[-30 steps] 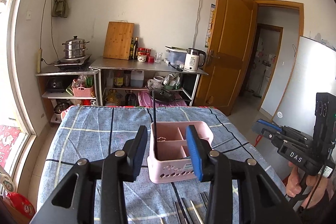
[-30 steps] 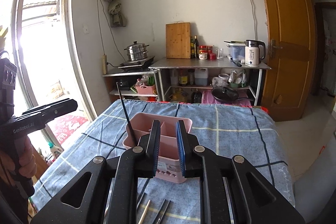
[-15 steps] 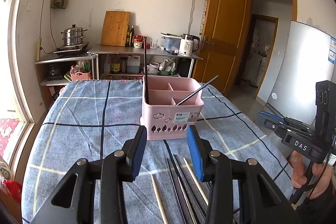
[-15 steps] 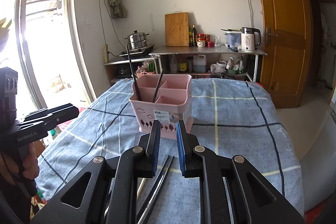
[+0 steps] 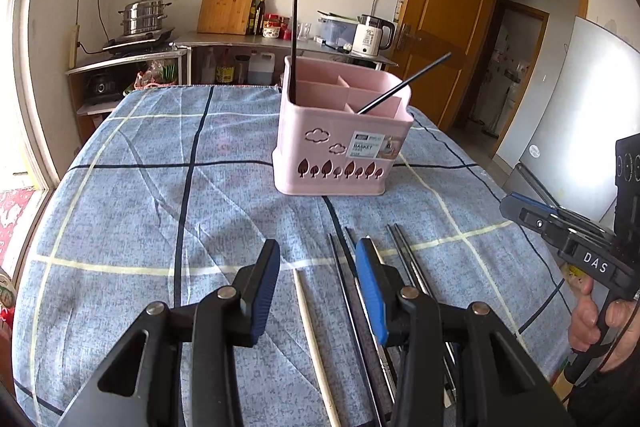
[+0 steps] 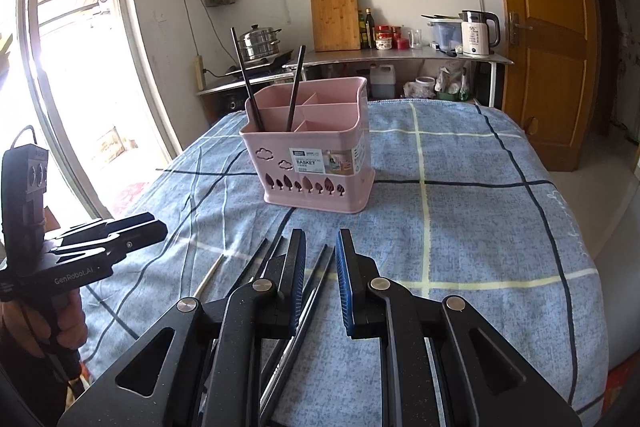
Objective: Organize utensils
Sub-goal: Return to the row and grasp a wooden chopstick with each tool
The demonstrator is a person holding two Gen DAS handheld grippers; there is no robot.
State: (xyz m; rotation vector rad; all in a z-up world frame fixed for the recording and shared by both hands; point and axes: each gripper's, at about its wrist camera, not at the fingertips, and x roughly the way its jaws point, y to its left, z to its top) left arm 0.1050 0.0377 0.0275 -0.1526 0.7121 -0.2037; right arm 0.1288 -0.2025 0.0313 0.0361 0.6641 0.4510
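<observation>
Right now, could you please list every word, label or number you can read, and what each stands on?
"BASKET": label on the pink basket; its smaller print is unreadable.
"DAS": body of the right gripper.
"GenRobot.AI": body of the left gripper.
"55": white kettle, roughly; the rest is blurred.

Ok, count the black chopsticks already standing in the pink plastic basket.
2. One black chopstick stands in the left rear compartment of the pink plastic basket; the other leans in the next compartment. More chopsticks lie on the checked cloth, not counted.
</observation>
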